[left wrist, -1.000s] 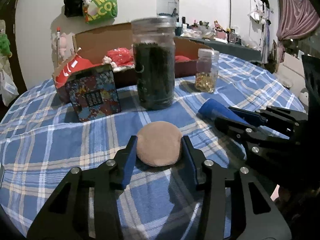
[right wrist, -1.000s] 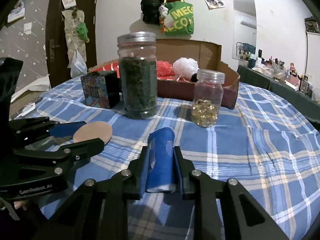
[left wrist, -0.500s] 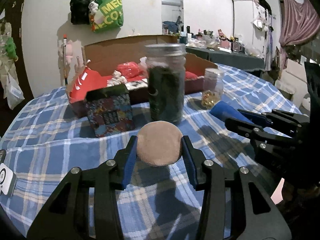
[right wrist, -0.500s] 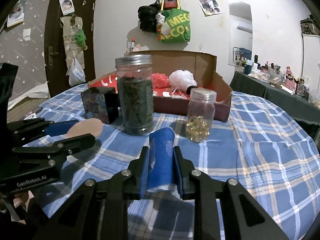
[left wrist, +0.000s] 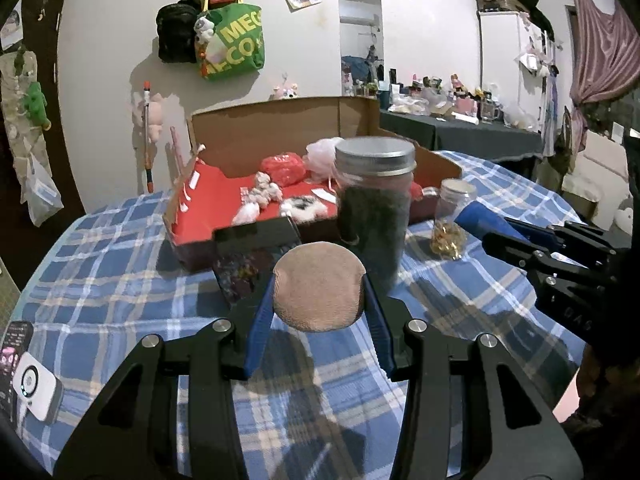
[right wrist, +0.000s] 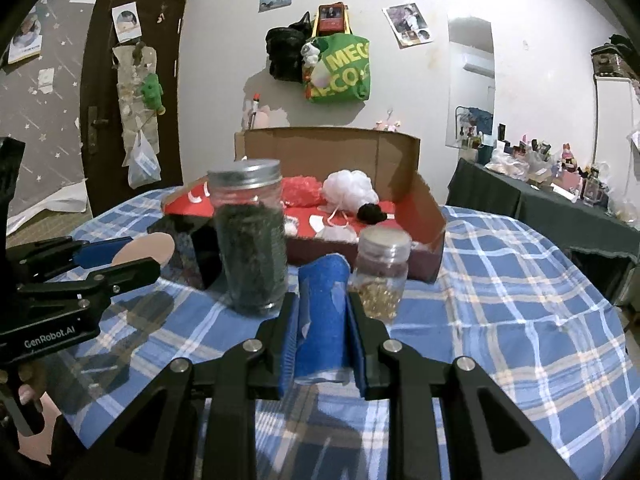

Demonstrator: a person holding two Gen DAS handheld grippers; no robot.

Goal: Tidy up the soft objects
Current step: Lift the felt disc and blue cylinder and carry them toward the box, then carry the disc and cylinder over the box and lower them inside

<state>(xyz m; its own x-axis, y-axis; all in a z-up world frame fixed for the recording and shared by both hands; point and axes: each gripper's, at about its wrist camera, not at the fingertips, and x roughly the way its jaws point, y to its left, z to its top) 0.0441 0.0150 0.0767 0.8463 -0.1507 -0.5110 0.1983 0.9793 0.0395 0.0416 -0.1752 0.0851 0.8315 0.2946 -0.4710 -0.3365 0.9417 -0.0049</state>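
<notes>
We grip a round tan pad [left wrist: 319, 286] in our left tool [left wrist: 319, 300] and a rolled blue cloth [right wrist: 322, 312] in our right tool [right wrist: 322, 320], both above the desk [right wrist: 500, 300], near the cardboard box [right wrist: 428, 216]

Patterned box [left wrist: 248, 268] partly hidden behind tan pad [left wrist: 319, 286]; phone [left wrist: 12, 344] cut by edge.

The left gripper [left wrist: 319, 304] clamps a round tan sponge [left wrist: 319, 286] above the blue plaid tablecloth [left wrist: 120, 280]. Beyond it stand a tall dark-filled jar [left wrist: 375, 204] and a patterned box [left wrist: 248, 258], with an open cardboard box [left wrist: 272, 140] behind. The right gripper [left wrist: 496, 228] holds a blue roll [left wrist: 478, 216] at the right.
</notes>
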